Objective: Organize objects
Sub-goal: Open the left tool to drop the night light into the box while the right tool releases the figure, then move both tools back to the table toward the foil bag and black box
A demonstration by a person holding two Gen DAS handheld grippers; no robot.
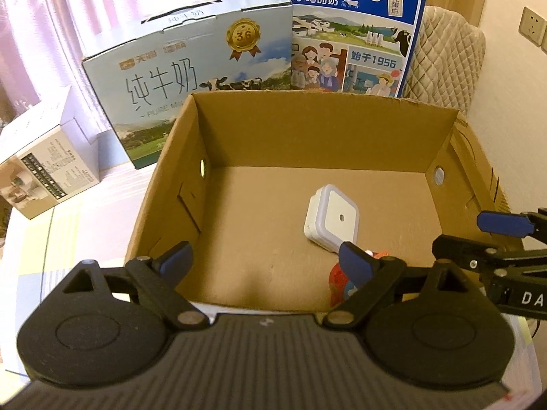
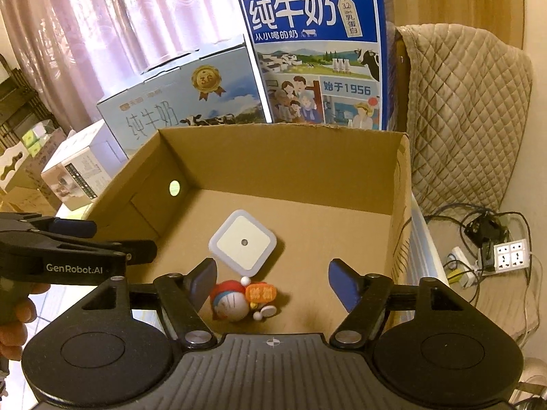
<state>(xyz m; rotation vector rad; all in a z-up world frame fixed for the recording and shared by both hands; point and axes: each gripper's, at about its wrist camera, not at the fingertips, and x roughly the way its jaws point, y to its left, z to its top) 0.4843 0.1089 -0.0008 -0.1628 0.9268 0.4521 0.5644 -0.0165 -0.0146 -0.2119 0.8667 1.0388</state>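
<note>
Cardboard box (image 1: 342,143), open at the top, fills the middle of the left wrist view. On its brown floor, right of centre, lies a square white night light (image 1: 331,222) with a small dark dot in its face. Just below it, toward the lower right of the box floor, part of a red and blue toy figure (image 1: 340,282) shows, mostly hidden behind one blue fingertip. The left gripper (image 1: 268,261) stands over the near edge of the box with its fingers spread wide and nothing between them. At the right edge of the frame the right gripper (image 1: 492,235) reaches in over the box's right wall. Behind the box stand a pale blue milk carton (image 1: 191,78) at upper left and a dark blue milk carton (image 1: 352,30) at top centre; a smaller white box (image 1: 44,171) sits at the left.

In the right wrist view the cardboard box (image 2: 400,205) again takes the centre. The night light (image 2: 242,242) lies in the middle of the floor, turned like a diamond. Just below it the toy figure (image 2: 239,300) lies on its side, touching or nearly touching the light. The right gripper (image 2: 277,283) hangs above the toy with its fingers well apart and gripping nothing; the toy lies nearer the left fingertip. The left gripper (image 2: 73,235) enters from the left edge, a hand (image 2: 15,321) beneath it. Both milk cartons (image 2: 318,58) stand behind the box, and a power strip (image 2: 509,254) with cables lies at the right.
</note>
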